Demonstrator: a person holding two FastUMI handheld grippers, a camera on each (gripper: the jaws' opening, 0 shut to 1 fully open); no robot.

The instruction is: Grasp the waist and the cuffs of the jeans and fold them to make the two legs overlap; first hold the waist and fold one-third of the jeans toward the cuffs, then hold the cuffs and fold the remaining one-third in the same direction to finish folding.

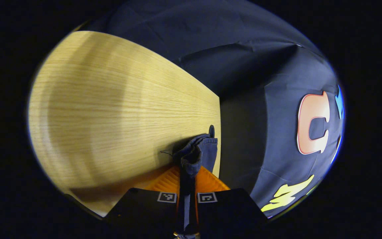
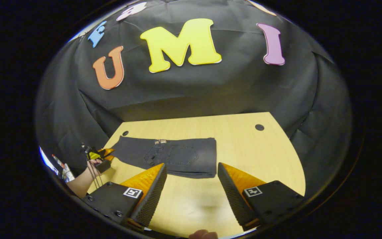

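The dark jeans (image 2: 177, 154) lie flat on the wooden table (image 2: 244, 142), legs overlapped and the waist end folded over; a back pocket faces up. In the right gripper view my right gripper (image 2: 192, 181) hovers open above the table just in front of the jeans, nothing between its fingers. Farther off at the jeans' left end, a hand holds my left gripper (image 2: 99, 155). In the left gripper view my left gripper (image 1: 190, 172) is shut on a bunched denim cuff (image 1: 199, 151) near the table's edge.
Round black holes sit in the tabletop (image 2: 259, 127), (image 2: 125, 133), (image 1: 211, 131). The table edge (image 1: 219, 139) drops off just right of the held cuff. Black cloth walls surround the table. A person's forearm (image 2: 80, 182) reaches in at the lower left.
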